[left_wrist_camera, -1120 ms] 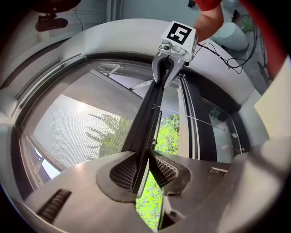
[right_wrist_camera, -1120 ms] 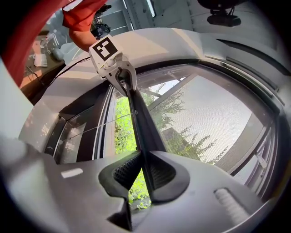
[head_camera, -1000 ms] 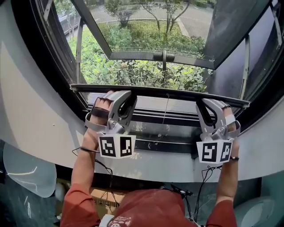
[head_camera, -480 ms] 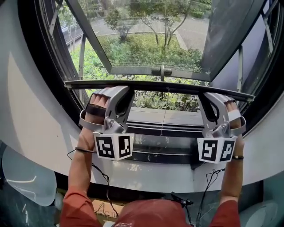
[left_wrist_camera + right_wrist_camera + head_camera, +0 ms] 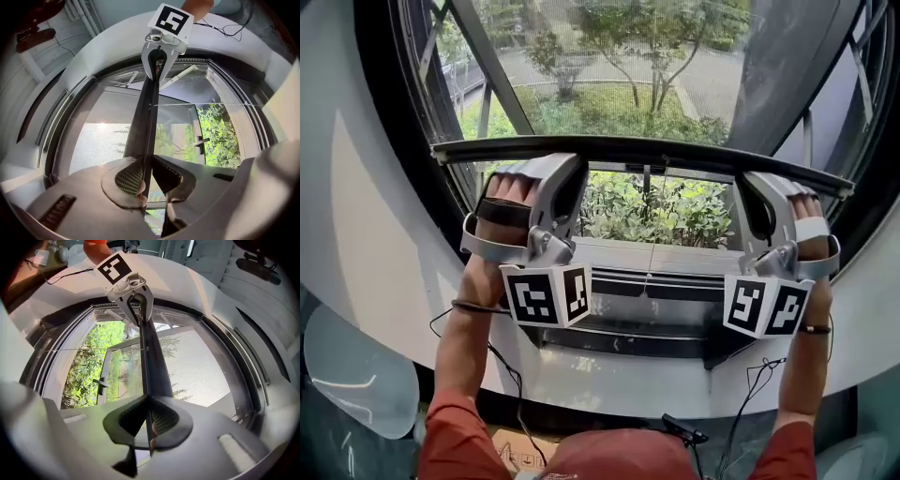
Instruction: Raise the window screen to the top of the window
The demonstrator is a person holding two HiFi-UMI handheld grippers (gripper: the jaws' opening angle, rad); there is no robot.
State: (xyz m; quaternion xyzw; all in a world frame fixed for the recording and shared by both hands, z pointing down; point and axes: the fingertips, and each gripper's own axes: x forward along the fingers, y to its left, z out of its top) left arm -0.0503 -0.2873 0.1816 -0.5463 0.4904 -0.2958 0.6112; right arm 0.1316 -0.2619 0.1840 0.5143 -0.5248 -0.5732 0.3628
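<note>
— As seen from the head view, whereabouts of the screen bar (image 5: pixel 637 150)?

— Stretched nearly level across the window opening, well above the sill (image 5: pixel 649 255). Mesh (image 5: pixel 609 66) spread above it. Green shrubs (image 5: pixel 675 211) showing through the open gap beneath.

— Held how?

— Pinched near its left end by the left gripper (image 5: pixel 561 167) and near its right end by the right gripper (image 5: pixel 766 183). Well apart from each other, both pointing away from the person and slightly upward. One marker cube (image 5: pixel 546 295) on each, facing the camera.

— And the jaws?

— On the left, have just been closing, with the bar's thin edge between them. Now clamped on it, one ribbed pad against each face. On the right, much the same: have just been closing, drawn in tight on the bar, pads touching both sides.

— Anything else caught in either grip?

— Only the bar, running from each pair of jaws straight to the other gripper.
</note>
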